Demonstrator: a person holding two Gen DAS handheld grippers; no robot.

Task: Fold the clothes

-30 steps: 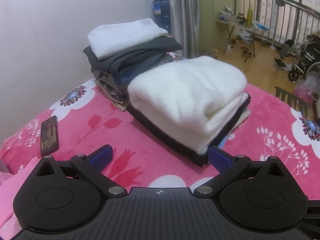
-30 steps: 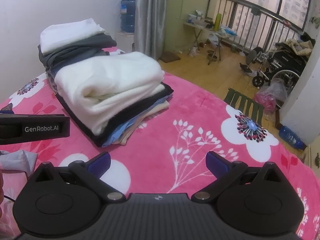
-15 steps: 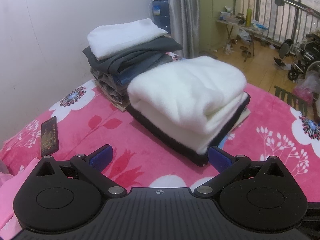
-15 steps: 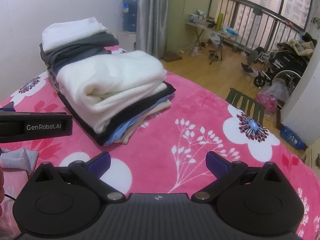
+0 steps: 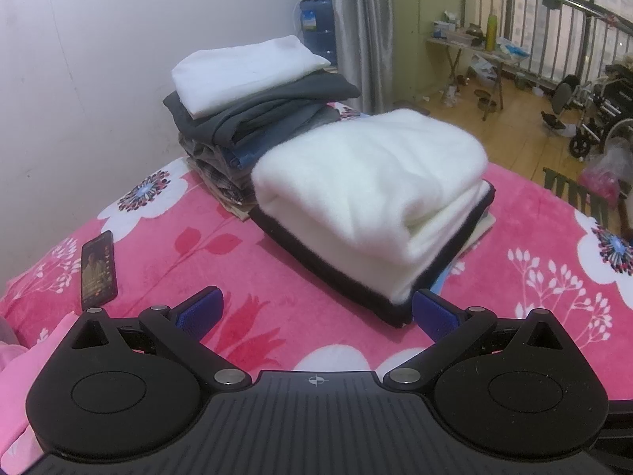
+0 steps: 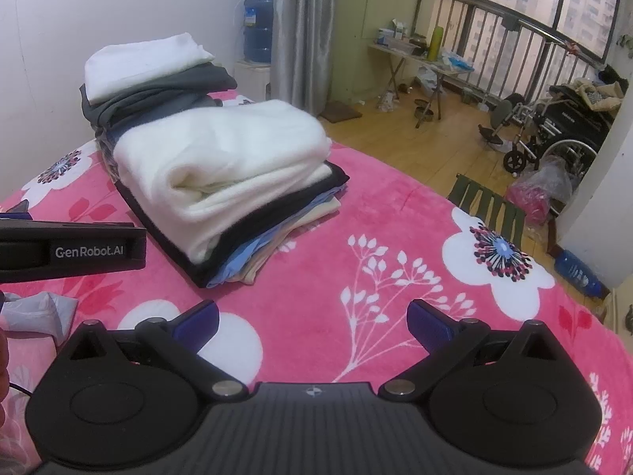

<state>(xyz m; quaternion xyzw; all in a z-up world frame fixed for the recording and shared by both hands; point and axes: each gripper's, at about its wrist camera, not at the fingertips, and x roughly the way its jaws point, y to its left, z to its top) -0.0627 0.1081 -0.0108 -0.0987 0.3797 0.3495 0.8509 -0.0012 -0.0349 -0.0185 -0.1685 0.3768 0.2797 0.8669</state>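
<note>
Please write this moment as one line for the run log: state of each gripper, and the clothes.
left gripper: open, empty | right gripper: open, empty | white folded garment: on top of near pile | blanket: under both piles

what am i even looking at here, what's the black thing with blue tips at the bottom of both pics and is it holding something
Those are two hand-held grabbing tools, one in each of a person's hands, with a wide-angle camera on each that looks forward along its fingers. One picture looks out from the left claw, the other from the right claw. Both are open and hold nothing.

They hover over a pink flowered fleece blanket. On it lie a folded fluffy white blanket on a near stack of clothes, a taller far stack of grey and blue clothes with a white cloth on top, and a black smartphone.

The black bar labelled GenRobot.AI in the right picture is the left tool seen from the side.
</note>
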